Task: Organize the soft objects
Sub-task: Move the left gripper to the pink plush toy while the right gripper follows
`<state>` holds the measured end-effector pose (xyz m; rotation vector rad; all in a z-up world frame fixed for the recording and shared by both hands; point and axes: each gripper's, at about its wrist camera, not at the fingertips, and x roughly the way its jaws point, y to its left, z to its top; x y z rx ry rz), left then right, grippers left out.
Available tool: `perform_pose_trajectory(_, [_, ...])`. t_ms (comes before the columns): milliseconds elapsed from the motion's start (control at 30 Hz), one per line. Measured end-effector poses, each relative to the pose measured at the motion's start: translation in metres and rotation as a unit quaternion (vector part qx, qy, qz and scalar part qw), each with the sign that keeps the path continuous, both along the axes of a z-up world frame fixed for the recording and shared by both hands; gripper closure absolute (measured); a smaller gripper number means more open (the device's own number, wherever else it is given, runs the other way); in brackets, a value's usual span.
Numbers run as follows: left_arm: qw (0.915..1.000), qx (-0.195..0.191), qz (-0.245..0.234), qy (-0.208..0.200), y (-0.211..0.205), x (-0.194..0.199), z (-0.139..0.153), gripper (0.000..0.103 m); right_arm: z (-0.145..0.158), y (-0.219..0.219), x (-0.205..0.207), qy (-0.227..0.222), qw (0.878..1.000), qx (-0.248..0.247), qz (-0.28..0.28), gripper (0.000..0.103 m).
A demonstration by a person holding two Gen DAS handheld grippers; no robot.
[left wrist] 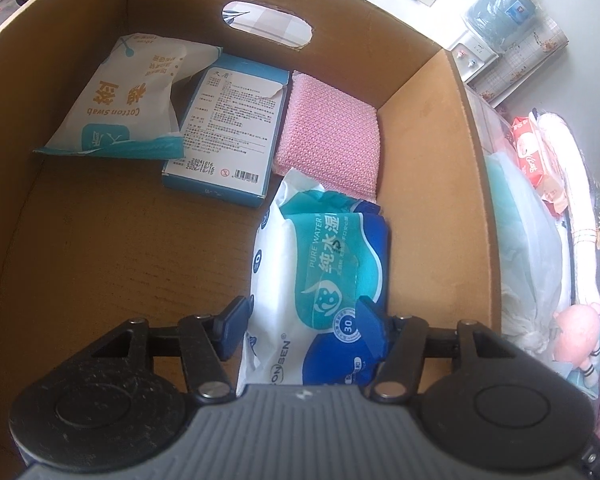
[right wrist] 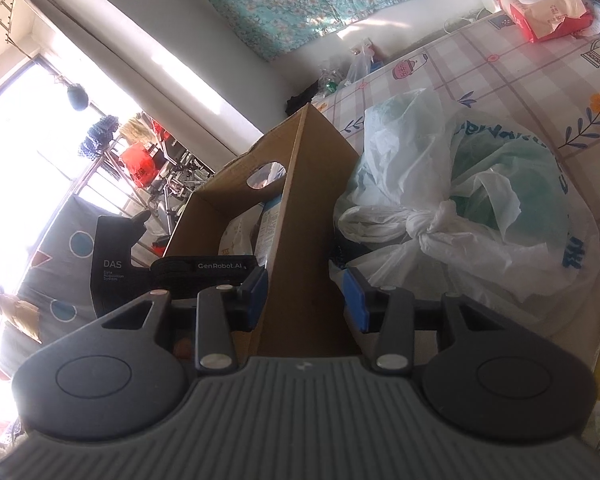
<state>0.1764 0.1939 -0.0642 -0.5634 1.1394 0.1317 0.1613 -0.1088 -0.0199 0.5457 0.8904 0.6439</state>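
Left wrist view: your left gripper [left wrist: 300, 320] stands open around the wipes pack [left wrist: 320, 276] in the cardboard box [left wrist: 432, 184]; your right gripper [right wrist: 304, 294] straddles the box wall, parted.

The cardboard box [left wrist: 428, 128] is matt brown, slightly rough. The wet-wipes pack [left wrist: 324, 272] is glossy, crinkled plastic film. The pink sponge [left wrist: 332, 136] looks coarse-woven. The tied bag [right wrist: 480, 208] is thin, wrinkled, translucent plastic.

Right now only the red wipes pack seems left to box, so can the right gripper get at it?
Probably yes, with a long reach. The right gripper straddles the cardboard box wall, and the tied plastic bag lies between it and the red wipes pack; passing over the bag looks free.
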Motion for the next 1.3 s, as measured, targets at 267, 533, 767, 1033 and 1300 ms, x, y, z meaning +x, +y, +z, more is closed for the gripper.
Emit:
perform_pose_trajectory(267, [0.9992, 0.004, 0.003, -0.04, -0.005, -0.028, 0.03, 0.024, 0.001, -0.02, -0.017, -0.006, 1.0, 0.015, -0.024, 0.058])
perform_pose_trajectory(533, [0.9936, 0.024, 0.015, -0.11, -0.014, -0.059, 0.076, 0.022, 0.002, -0.05, -0.038, -0.012, 0.998, 0.028, -0.054, 0.057])
perform_pose_trajectory(767, [0.9827, 0.042, -0.04, -0.176, -0.066, -0.066, 0.117, 0.019, -0.001, -0.086, -0.051, -0.016, 0.995, 0.043, -0.087, 0.056])
perform_pose_trajectory(1033, [0.9739, 0.008, -0.153, -0.168, -0.149, -0.037, 0.126, 0.019, -0.012, -0.135, -0.061, -0.013, 0.988, 0.061, -0.141, 0.055])
perform_pose_trajectory(1300, [0.9634, 0.012, -0.226, -0.144, -0.231, 0.004, 0.116, 0.019, -0.028, -0.182, -0.052, -0.002, 0.979, 0.067, -0.194, 0.053])
